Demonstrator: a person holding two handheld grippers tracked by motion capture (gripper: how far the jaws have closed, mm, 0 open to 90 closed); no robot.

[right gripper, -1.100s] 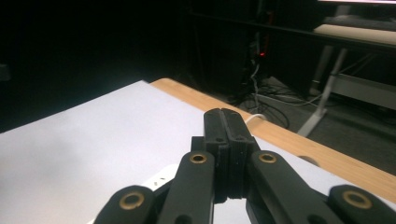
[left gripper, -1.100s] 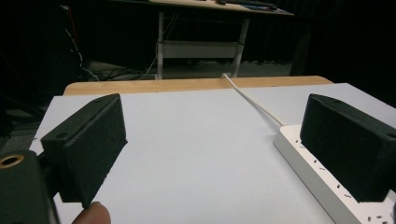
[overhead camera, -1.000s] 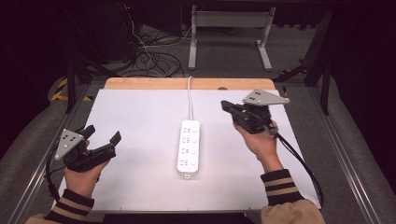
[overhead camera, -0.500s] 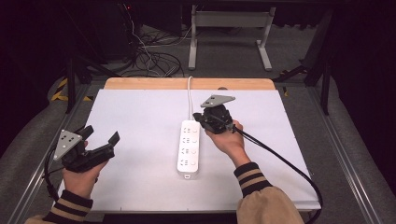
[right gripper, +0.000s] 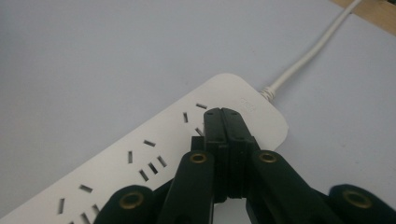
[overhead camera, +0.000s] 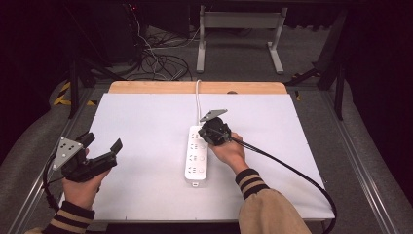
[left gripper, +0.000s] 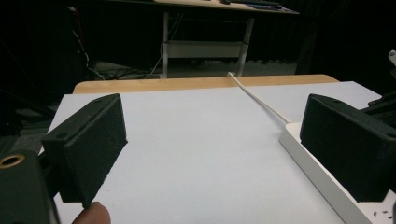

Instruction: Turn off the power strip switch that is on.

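Roughly largest first: white table (overhead camera: 146, 122), wooden strip along far edge, dark floor with cables and a metal desk frame (overhead camera: 238, 29) beyond. Lots of bare surface left of centre and along the right side; near edge also free between the two sleeves.

White power strip (overhead camera: 196, 158) lying flat near table centre, long axis running near-to-far, white cord (overhead camera: 197, 97) leaving its far end and crossing the wooden strip. Well clear of every table edge.

Right gripper (overhead camera: 213, 132) over far end of the power strip, jaws pressed together, nothing between them. From right gripper view: closed tips (right gripper: 223, 114) sitting over the last socket slots, just short of the rounded end where the cord enters; contact with the strip face can't tell. Black cable trailing off toward near right corner.

Left gripper (overhead camera: 102, 146) near left edge of table, well apart from the strip, jaws wide, empty. From left gripper view: bare table between the pads, strip's edge (left gripper: 317, 172) beside the right-hand one.
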